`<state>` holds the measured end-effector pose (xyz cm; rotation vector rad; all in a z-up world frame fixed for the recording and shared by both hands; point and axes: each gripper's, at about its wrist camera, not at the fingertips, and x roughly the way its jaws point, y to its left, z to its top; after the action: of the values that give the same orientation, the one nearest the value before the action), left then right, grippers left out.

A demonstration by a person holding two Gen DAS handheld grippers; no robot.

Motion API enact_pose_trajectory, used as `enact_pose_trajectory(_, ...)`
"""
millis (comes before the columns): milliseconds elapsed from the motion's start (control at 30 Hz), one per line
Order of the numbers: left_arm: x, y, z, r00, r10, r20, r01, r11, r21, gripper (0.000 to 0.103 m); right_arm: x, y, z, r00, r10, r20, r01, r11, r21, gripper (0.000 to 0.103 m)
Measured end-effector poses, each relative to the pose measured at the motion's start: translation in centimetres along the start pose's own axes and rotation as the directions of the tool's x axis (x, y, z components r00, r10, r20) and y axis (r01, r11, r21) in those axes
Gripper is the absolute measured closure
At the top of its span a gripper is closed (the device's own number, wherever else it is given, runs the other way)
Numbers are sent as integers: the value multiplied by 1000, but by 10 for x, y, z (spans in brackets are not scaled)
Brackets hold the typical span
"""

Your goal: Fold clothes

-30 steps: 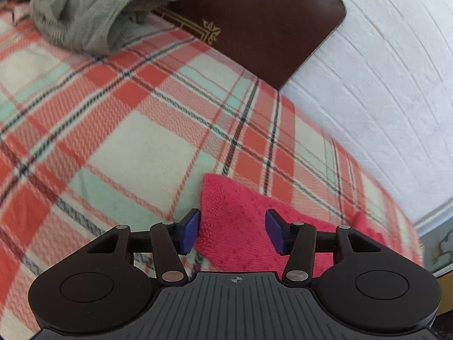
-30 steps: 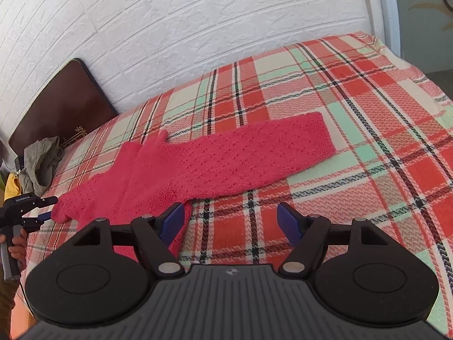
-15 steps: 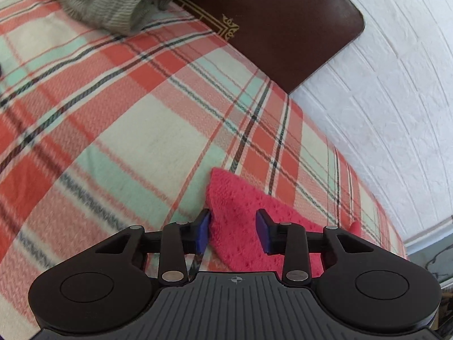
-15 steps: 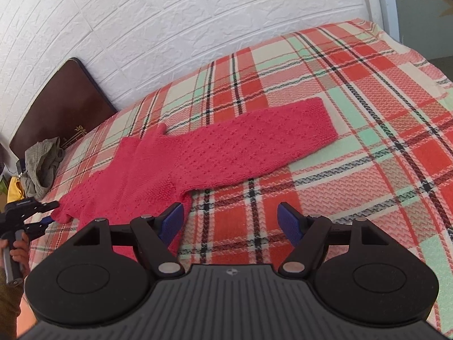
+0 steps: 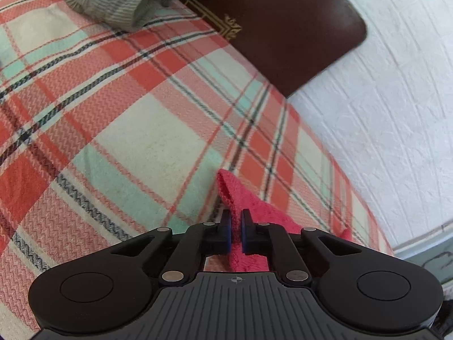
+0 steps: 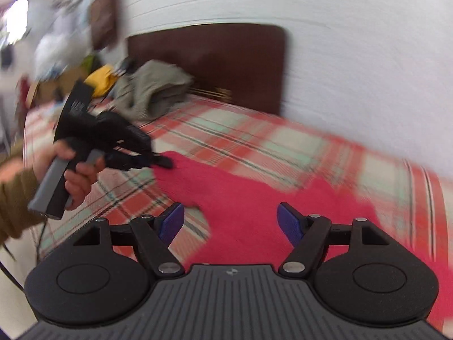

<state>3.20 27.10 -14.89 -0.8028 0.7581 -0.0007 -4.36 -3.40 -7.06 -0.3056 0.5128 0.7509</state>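
Bright daylight, soft shadows. Left wrist view sharp, fisheye bending at edges. Right wrist view heavy motion blur esp. wall [image 6: 354, 42] & bed [image 6: 254, 141]; window glare top left.

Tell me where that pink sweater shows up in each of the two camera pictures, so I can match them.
Left wrist view: the pink sweater sits low and centre, its edge pinched in the left tongs.
Right wrist view: it spreads across the lower middle and right, beyond the open right tongs; the left tongs grip its far left tip.
Shared landmark: the dark brown headboard.
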Motion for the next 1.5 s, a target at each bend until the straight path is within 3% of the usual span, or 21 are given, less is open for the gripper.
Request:
enact_pose_trajectory(133, -11, -9, 2, 997, -77, 10, 77, 997, 31, 100, 46, 62, 13, 999, -30, 28, 36, 958, -286, 35)
enact_pose_trajectory(200, -16, -14, 3, 994, -108, 10, 107, 993, 53, 100, 67, 85, 10, 998, -52, 37, 62, 921, -384, 49)
enact_pose_trajectory(467, -18, -25, 2, 990, -137, -15, 138, 982, 130, 100, 111, 122, 1, 983, -152, 104, 184, 820, -542, 61)
enact_pose_trajectory(533, -19, -24, 2, 989, -145, -19, 146, 981, 127, 100, 114, 120, -1, 980, -169, 103, 198, 820, -537, 69)
enact_pose_trajectory(567, -19, -24, 3, 989, -149, -21, 151, 981, 126, 100, 116, 118, -1, 979, -177, 101, 203, 822, -532, 85)
enact_pose_trajectory(600, -19, -24, 3, 988, -153, -23, 155, 980, 124, 100, 116, 114, 0, 980, -177, 91, 198, 837, -510, 98)
enact_pose_trajectory(700, -21, -23, 3, 986, -165, -29, 167, 979, 120, 97, 111, 98, 6, 983, -168, 75, 184, 879, -440, 98)
enact_pose_trajectory(733, -21, -23, 4, 984, -175, -32, 178, 978, 106, 78, 108, 93, 8, 982, -174, 76, 189, 888, -419, 98)
enact_pose_trajectory(800, -25, -23, 5, 978, -209, -8, 209, 976, 60, 71, 102, 77, 13, 981, -183, 71, 196, 915, -353, 98)
enact_pose_trajectory(867, -33, -27, 4, 969, -246, 24, 244, 968, 50, 54, 93, 55, 18, 980, -191, 60, 200, 946, -256, 98)
enact_pose_trajectory(1000, -47, -40, 0, 950, -302, 73, 299, 953, 55, 51, 66, -2, 23, 979, -198, 44, 198, 980, 14, 98)
enact_pose_trajectory(1100, -47, -63, -17, 962, -268, 54, 256, 952, 169, 49, 34, -42, 9, 979, -200, 38, 185, 952, 246, 98)
enact_pose_trajectory(1200, -38, -82, -44, 974, -225, 12, 212, 935, 285, 47, 7, -73, -13, 976, -216, 24, 185, 885, 427, 98)
enact_pose_trajectory(1333, -22, -98, -77, 986, -162, -43, 165, 903, 397, 47, -7, -89, -38, 962, -273, -13, 240, 822, 517, 98)
enact_pose_trajectory(1500, -5, -114, -106, 993, -84, -78, 112, 854, 508, 47, 5, -100, -60, 961, -268, -70, 257, 767, 588, 98)
